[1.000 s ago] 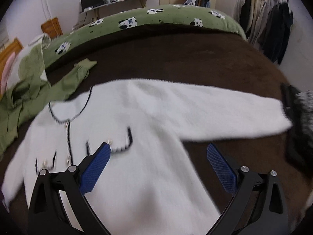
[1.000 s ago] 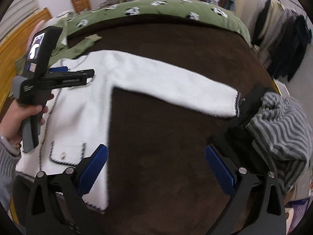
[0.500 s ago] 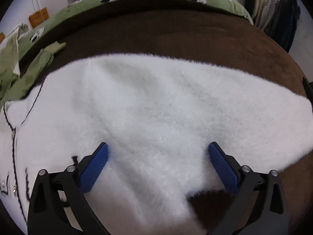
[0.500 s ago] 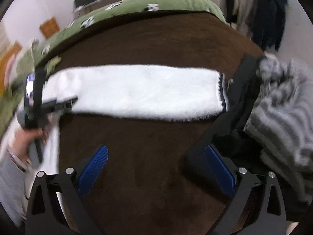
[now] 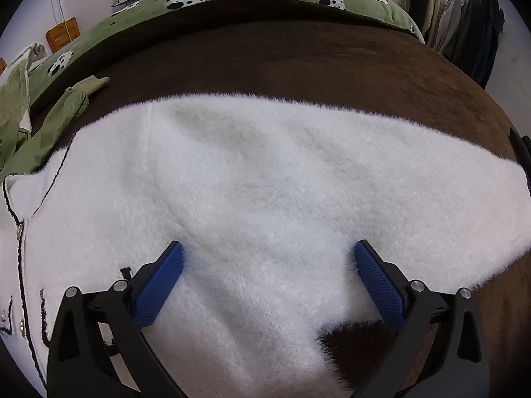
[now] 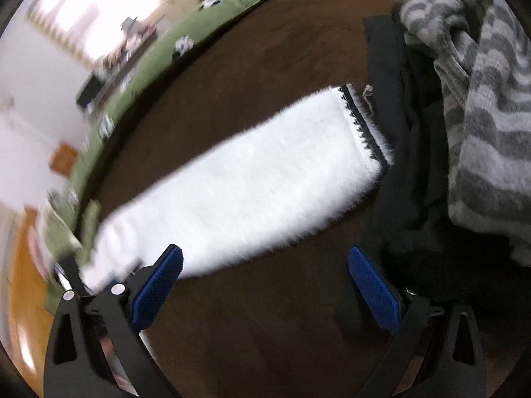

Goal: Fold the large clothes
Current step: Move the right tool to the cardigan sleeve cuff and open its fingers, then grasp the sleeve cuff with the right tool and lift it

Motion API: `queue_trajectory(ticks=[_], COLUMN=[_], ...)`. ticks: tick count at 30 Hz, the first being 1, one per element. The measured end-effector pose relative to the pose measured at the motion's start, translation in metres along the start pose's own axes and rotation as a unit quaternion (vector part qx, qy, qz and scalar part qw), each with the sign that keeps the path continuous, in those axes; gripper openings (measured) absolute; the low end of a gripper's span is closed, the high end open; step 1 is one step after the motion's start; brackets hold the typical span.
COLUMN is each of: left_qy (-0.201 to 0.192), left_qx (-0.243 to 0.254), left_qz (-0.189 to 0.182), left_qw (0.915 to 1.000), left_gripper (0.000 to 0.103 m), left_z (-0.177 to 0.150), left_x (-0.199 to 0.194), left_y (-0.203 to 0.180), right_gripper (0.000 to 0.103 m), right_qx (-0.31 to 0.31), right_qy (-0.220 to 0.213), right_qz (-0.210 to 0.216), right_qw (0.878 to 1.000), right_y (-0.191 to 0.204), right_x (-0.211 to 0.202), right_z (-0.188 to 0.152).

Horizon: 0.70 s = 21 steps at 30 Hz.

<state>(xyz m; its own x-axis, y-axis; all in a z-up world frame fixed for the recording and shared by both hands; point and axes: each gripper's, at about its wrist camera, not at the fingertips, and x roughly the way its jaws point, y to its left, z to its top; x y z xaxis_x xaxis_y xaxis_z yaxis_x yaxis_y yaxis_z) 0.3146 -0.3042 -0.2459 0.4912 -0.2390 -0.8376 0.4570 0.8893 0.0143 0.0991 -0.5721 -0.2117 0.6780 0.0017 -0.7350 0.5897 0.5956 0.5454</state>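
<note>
The left gripper (image 5: 267, 278) hovers wide open over a fluffy white cardigan (image 5: 252, 179) – nothing held. On the brown blanket (image 6: 265, 325), the right gripper (image 6: 265, 282) gapes empty beside the cardigan's sleeve (image 6: 259, 195) – a striped garment (image 6: 488, 106) lies past the cuff.

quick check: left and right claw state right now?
Left claw: open, holding nothing, over the white cardigan.
Right claw: open, holding nothing, above the brown blanket near the sleeve.

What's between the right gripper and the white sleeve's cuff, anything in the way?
Nothing visible. The right gripper is open over bare brown blanket, and the sleeve lies flat just ahead. Its cuff is uncovered, though a dark garment sits right beside it.
</note>
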Motion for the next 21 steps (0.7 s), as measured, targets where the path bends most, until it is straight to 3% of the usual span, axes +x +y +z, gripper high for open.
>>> queue_trajectory(ticks=[6,10,13,21], left_qy=[-0.001,-0.001,-0.001,-0.001], left_qx=[0.000,0.000,0.000,-0.001], left_qz=[0.000,0.001,0.001,0.002], left_qw=[1.0000,1.0000,1.0000,1.0000], left_gripper=[0.098,0.098,0.098,0.098], left_z=[-0.001,-0.001,-0.001,-0.001], left_x=[-0.001,-0.001,-0.001,-0.001], left_y=[0.000,0.000,-0.001,-0.001], right_gripper=[0.098,0.098,0.097,0.099], right_qx=[0.046,0.088,0.113,0.090], right_qy=[-0.014,-0.016,-0.049,-0.065], right_qz=[0.042,0.002,-0.031,-0.102], right_qw=[0.998,0.996,0.992,0.989], right_y=[0.005,-0.009,-0.020,-0.006], right_x=[0.000,0.011,0.014,0.051], right_z=[-0.001,0.004,0.014,0.039])
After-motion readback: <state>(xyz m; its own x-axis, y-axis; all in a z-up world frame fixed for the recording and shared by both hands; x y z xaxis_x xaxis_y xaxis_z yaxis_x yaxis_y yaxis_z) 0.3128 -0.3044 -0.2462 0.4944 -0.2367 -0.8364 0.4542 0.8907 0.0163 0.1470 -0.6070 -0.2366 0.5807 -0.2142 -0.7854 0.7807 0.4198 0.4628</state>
